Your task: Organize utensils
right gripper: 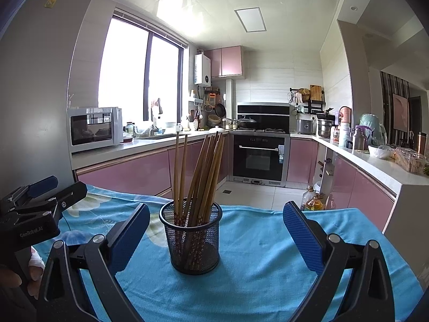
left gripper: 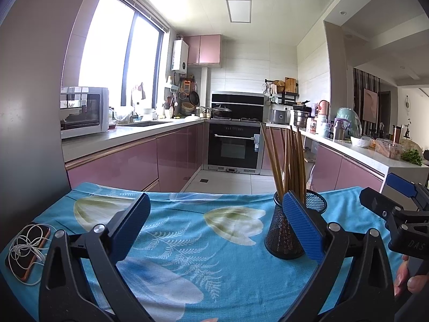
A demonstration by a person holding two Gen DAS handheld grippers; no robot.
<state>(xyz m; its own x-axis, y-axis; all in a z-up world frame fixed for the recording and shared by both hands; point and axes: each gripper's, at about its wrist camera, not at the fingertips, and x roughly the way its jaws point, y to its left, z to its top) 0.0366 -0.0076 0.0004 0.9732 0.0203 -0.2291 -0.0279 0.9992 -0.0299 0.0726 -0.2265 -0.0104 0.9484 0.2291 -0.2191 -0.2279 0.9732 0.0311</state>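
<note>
A black mesh holder [right gripper: 193,238] stands upright on the blue floral cloth [right gripper: 257,244], with several wooden chopsticks [right gripper: 201,177] leaning inside it. My right gripper [right gripper: 217,237] is open, its blue pads wide apart with the holder just ahead between them, untouched. In the left wrist view the same holder [left gripper: 280,230] and chopsticks [left gripper: 288,161] sit at right, partly hidden by the right finger. My left gripper [left gripper: 215,228] is open with only cloth between its fingers. The right gripper [left gripper: 380,201] shows at the right edge there, and the left gripper [right gripper: 48,190] at the left edge of the right wrist view.
A phone with tangled white earphones [left gripper: 28,249] lies on the cloth at the left. A person's hand [left gripper: 410,279] holds the right gripper's handle. Behind the table are pink kitchen cabinets [left gripper: 120,166], an oven [left gripper: 232,147] and cluttered counters [left gripper: 375,147]. Oil bottles [right gripper: 312,201] stand on the floor.
</note>
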